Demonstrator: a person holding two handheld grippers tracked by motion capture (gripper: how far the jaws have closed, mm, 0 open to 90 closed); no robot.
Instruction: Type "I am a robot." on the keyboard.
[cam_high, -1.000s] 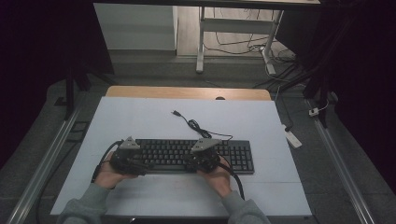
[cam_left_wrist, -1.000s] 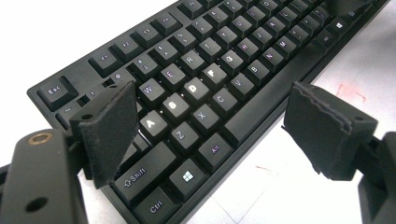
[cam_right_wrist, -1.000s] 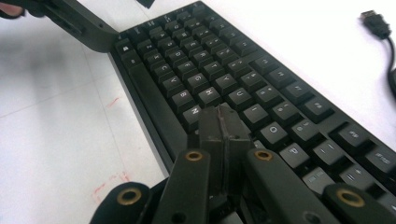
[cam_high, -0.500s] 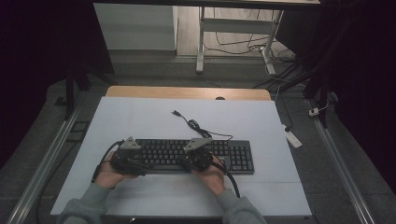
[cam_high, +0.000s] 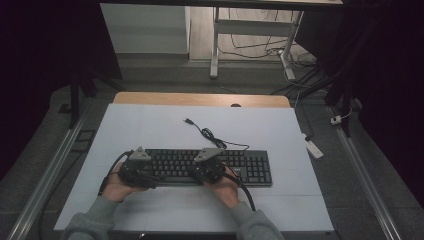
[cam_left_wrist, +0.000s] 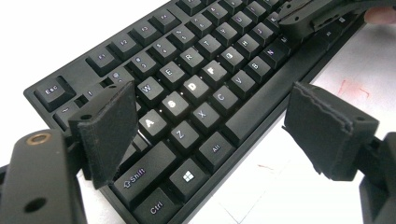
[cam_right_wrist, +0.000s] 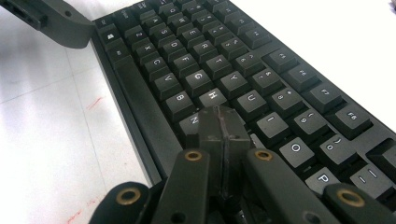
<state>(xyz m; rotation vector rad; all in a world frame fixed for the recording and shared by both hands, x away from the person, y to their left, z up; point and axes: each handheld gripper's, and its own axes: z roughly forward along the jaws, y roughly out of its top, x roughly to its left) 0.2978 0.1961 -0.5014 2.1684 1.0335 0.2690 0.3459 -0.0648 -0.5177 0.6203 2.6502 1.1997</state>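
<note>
A black keyboard (cam_high: 252, 169) lies across the white table top (cam_high: 150, 127), its cable (cam_high: 210, 135) curling away behind it. My left gripper (cam_high: 142, 166) hovers at the keyboard's left end. In the left gripper view the left gripper (cam_left_wrist: 217, 133) is open, its pads wide apart over the lettered keys (cam_left_wrist: 187, 93) and touching none that I can see. My right gripper (cam_high: 210, 164) is over the middle of the keyboard. In the right gripper view the right gripper (cam_right_wrist: 219, 116) is shut with nothing between its pads, its tip down at the keys beside H (cam_right_wrist: 212, 95).
A small white block (cam_high: 314, 148) on a cable lies off the table's right edge. A wooden strip (cam_high: 200, 99) borders the far side of the table. Metal rails (cam_high: 50, 165) run along both sides, and desk legs (cam_high: 215, 45) stand behind.
My right gripper has shifted slightly to the left along the keyboard. The left gripper has stayed where it was.
</note>
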